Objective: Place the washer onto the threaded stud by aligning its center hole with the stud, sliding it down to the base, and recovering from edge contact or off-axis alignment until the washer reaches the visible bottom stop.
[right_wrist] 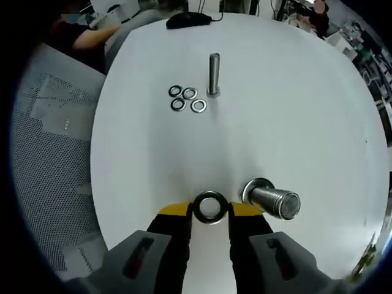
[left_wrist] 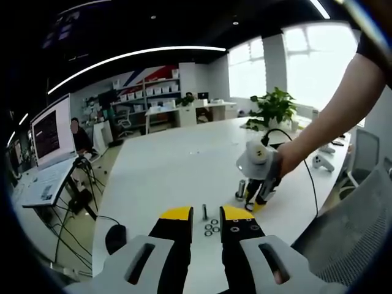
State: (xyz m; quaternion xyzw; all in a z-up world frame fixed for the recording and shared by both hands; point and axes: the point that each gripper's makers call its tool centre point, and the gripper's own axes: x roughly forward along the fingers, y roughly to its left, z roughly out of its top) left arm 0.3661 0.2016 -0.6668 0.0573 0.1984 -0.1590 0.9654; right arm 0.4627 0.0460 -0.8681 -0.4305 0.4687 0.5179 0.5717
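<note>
A: You're working over the big white table [right_wrist: 294,122], and it's carrying everything. In the left gripper view your left gripper [left_wrist: 206,215] is hanging low over the near edge, jaws standing apart with nothing between them.

B: And past it your right gripper [left_wrist: 260,199] is coming in from the right, tips down at the tabletop beside a stud.

A: That's the large threaded stud [right_wrist: 274,199], standing on its wide base just right of your right gripper [right_wrist: 210,209] in the right gripper view.

B: Where's the washer sitting?

A: The large washer [right_wrist: 210,207] is lying right between the yellow tips, close against both. Whether you're actually pinching it, I can't tell. It's beside the stud, not over it.

B: Farther out?

A: A slimmer bolt [right_wrist: 213,74] is standing upright, and four small washers [right_wrist: 185,98] are lying clustered just beside its foot. A black mouse [right_wrist: 188,19] is resting near the far edge.
</note>
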